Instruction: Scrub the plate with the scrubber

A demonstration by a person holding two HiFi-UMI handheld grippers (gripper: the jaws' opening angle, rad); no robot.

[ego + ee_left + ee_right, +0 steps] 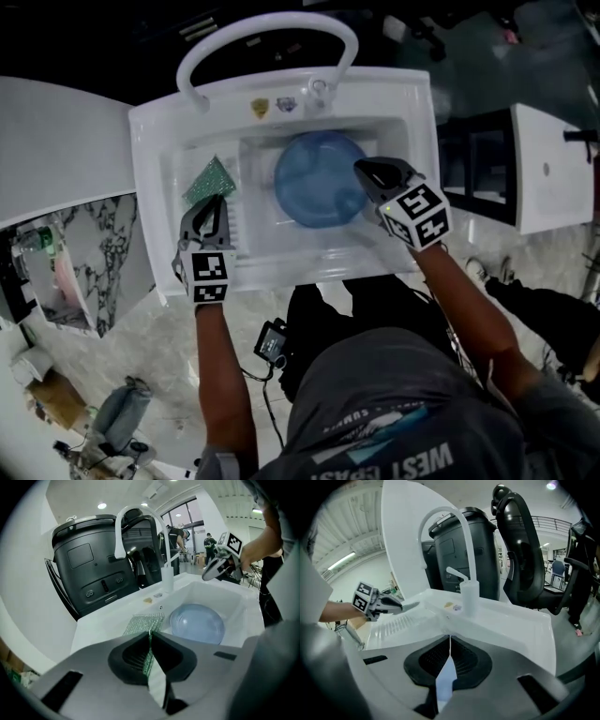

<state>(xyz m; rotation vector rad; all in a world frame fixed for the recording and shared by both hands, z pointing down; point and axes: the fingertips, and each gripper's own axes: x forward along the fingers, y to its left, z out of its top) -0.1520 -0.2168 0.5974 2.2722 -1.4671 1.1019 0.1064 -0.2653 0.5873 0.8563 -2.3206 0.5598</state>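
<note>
- my scrubber (210, 180) is a green glittery mesh, rough and scratchy looking
- plate (314, 178) is smooth pale blue plastic, a bit see-through with a soft sheen
- sink (150, 141) and faucet (272, 25) are glossy white and smooth
- shells on my left gripper (151, 633) and right gripper (450, 638) are matt grey plastic, and the pads (133, 656) are black, ribbed and rubbery

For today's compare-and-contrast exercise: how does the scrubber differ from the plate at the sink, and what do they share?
The scrubber is green, flat and squarish; the plate is blue and round. The scrubber is smaller than the plate. The scrubber is left of the basin, the plate inside it. Shared: each is clamped at its edge, scrubber by the left gripper, plate by the right gripper.
</note>
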